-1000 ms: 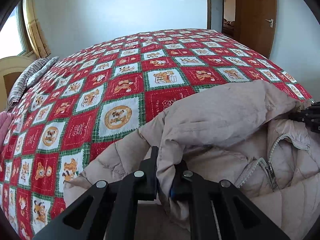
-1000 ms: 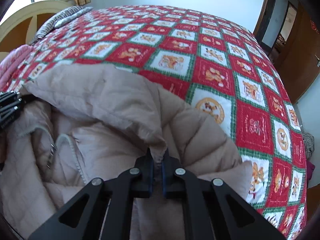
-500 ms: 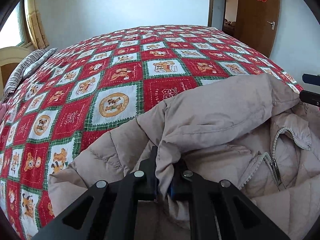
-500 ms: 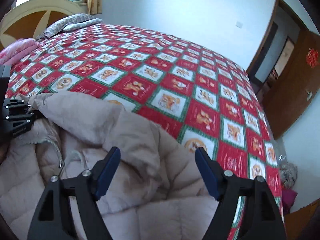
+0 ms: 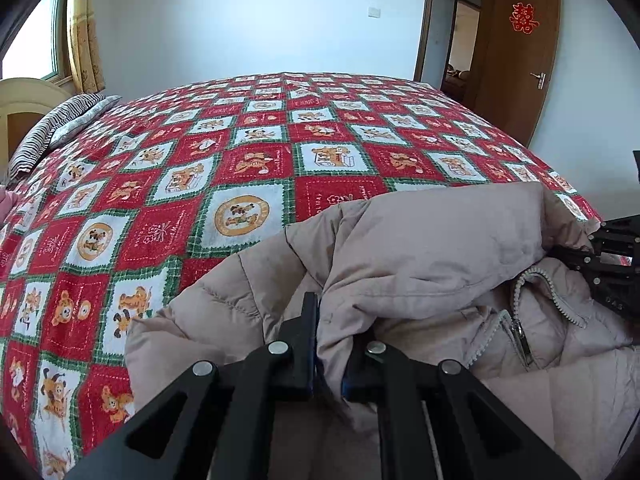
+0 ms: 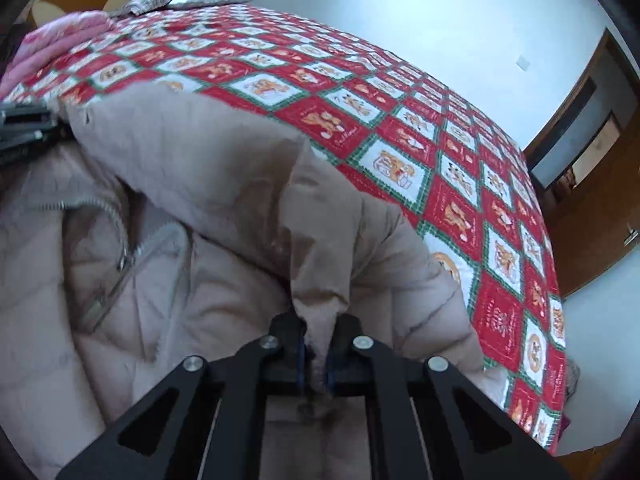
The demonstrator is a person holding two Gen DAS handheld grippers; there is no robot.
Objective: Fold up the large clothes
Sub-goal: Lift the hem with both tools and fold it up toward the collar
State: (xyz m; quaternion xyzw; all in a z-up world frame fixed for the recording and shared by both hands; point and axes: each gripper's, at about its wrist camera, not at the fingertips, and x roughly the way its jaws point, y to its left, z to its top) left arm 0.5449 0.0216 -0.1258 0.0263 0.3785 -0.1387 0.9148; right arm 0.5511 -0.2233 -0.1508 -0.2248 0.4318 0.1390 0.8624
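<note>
Right now both claws are clamped on the same beige padded jacket (image 5: pixel 432 248), which lies on a bed under a red, white and green checked bedspread (image 5: pixel 248 168). The left claw (image 5: pixel 326 344) has its jaws pinched together on a fold of the jacket's outer cloth; the fabric rises from between its fingers and drapes away ahead and to its right, where the open zipper (image 5: pixel 520 332) shows. The right claw (image 6: pixel 316 344) likewise grips a bunched fold of the jacket (image 6: pixel 208 168), pinched tight between its pads, with the quilted lining and zipper (image 6: pixel 124 256) lying to its left. Each claw sees the other at the far end of the lifted edge: the right one at the left view's right rim, the left one at the right view's left rim. Beyond the jacket the bedspread stretches ahead toward a striped pillow (image 5: pixel 56 128) and a brown door (image 5: pixel 516 52).
</note>
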